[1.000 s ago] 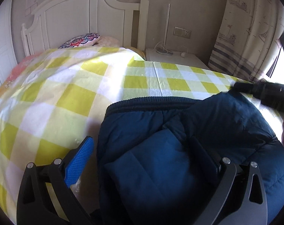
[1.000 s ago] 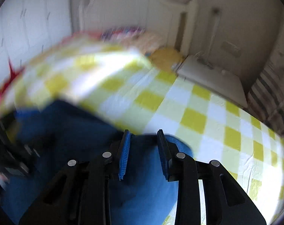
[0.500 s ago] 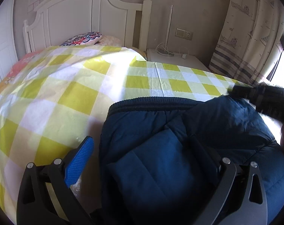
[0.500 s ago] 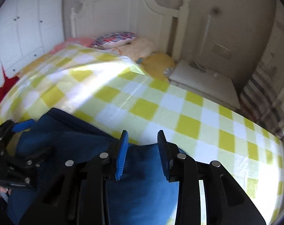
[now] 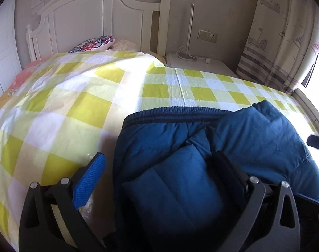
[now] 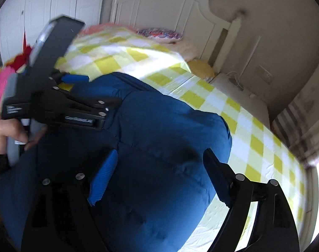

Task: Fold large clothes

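Only the right wrist view shows the hand (image 6: 5,132) holding the left gripper (image 5: 157,163), spread wide around the blue jacket (image 5: 201,157). The right gripper (image 6: 157,174) is opening, grasping nothing; the jacket's near edge is cut off.

The left hand-held gripper (image 5: 159,166) stood spread wide over a folded navy jacket (image 5: 201,157) at five o'clock on the checked bed (image 5: 75,105).

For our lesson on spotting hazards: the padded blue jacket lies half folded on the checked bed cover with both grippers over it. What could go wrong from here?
1. The right gripper is opening with nothing pinched; the puffy blue jacket may spring back and unfold.
2. The left gripper straddles a thick fold, one finger on the checked cover; closing might snag it.
3. The jacket lies near the bed's edge and may slide off.
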Motion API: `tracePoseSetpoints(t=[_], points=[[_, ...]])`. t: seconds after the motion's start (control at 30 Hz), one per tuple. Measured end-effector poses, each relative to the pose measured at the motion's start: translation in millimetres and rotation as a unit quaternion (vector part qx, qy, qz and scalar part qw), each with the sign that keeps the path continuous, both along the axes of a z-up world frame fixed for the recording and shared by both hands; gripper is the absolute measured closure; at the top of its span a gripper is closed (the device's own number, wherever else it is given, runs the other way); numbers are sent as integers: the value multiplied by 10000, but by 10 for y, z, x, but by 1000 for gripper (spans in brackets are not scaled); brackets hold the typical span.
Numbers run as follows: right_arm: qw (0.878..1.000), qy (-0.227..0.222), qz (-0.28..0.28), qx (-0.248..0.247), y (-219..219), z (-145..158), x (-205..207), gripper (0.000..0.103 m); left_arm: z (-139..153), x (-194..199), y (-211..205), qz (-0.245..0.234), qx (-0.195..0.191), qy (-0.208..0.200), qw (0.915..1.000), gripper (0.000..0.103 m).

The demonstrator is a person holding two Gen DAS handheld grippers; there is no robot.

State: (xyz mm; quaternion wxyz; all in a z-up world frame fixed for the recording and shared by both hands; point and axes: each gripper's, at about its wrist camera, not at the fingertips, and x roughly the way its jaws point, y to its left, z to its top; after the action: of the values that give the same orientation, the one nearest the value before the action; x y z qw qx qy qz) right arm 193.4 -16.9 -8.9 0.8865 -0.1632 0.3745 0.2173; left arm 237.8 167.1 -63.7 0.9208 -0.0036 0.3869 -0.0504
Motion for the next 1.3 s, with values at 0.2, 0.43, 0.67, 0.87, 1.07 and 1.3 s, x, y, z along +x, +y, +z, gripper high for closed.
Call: tracePoseSetpoints(t=[0.2, 0.43, 0.67, 0.87, 1.07, 1.3], points=[[9959, -550, 536, 478, -70, 306, -847, 18, 13, -29, -35, 42, 168, -41, 9998, 2], [9944, -570, 759, 460, -75, -14, -1333, 18, 57, -140, -146, 128, 635, -257, 9976, 2], [9847, -962, 1453, 65, 154, -102, -1743, 15, 51, -131, -90, 116, 512, -230, 9984, 2], [9847, -568, 1631, 238, 104, 47, -1590, 23, 34, -130, -74, 113, 520, -215, 9984, 2], [9898, -1005, 663, 761, -279, 504, -834, 40, 20, -135, -35, 111, 401, -195, 9989, 2], [9856, -168, -1058, 1309, -596, 272, 883, 51, 24, -112, -6, 92, 313, -154, 9993, 2]])
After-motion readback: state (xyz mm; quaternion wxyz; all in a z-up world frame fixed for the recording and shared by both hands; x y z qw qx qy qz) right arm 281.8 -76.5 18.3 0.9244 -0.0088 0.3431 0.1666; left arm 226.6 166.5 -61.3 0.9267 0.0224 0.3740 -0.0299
